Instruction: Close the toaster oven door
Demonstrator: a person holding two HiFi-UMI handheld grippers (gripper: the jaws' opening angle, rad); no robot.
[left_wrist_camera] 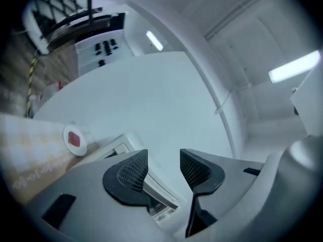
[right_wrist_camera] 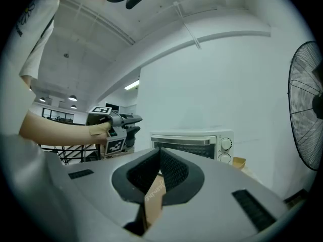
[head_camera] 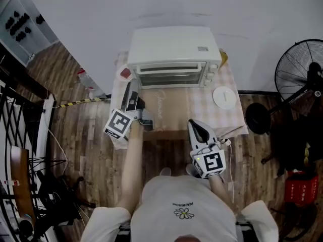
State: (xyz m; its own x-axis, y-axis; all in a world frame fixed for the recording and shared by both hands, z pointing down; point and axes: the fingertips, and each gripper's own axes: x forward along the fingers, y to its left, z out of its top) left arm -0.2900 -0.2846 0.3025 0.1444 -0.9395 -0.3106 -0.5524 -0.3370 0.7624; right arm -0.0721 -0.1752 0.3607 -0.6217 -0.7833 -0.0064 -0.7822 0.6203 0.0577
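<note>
While both grippers hang clear of it, oven: white boxy metal toaster oven (head_camera: 171, 47), upper centre of the head view, at the back of the table and against the white wall.
Oven door: dark glass door (head_camera: 169, 77) stands upright and flush with the oven front, closed.
Door handle: pale grey bar (right_wrist_camera: 181, 140) along the door's top edge, nothing on it.
Knobs: two round white dials (head_camera: 208, 74) stacked at the right of the door.
Table: small table under a pink-and-white checked cloth (head_camera: 202, 107) with a tan strip down its middle, centre of the head view.
Left of oven: small white round disc with a red patch (head_camera: 125, 73), just beside the oven's left front corner.
Right front of oven: flat white round plate (head_camera: 224, 97) on the cloth, apart from the oven.
Left gripper: grey two-jaw gripper with marker cube (head_camera: 132, 87), left of centre, tips towards the oven's left front and short of it; jaws stand wide apart with nothing gripped.
Right gripper: matching grey gripper (head_camera: 197, 125), lower centre-right over the table's near edge, well back from the oven; jaw tips meet, nothing between them.
Far right: black wire-caged standing fan (head_camera: 300, 69) on the wood-plank floor.
</note>
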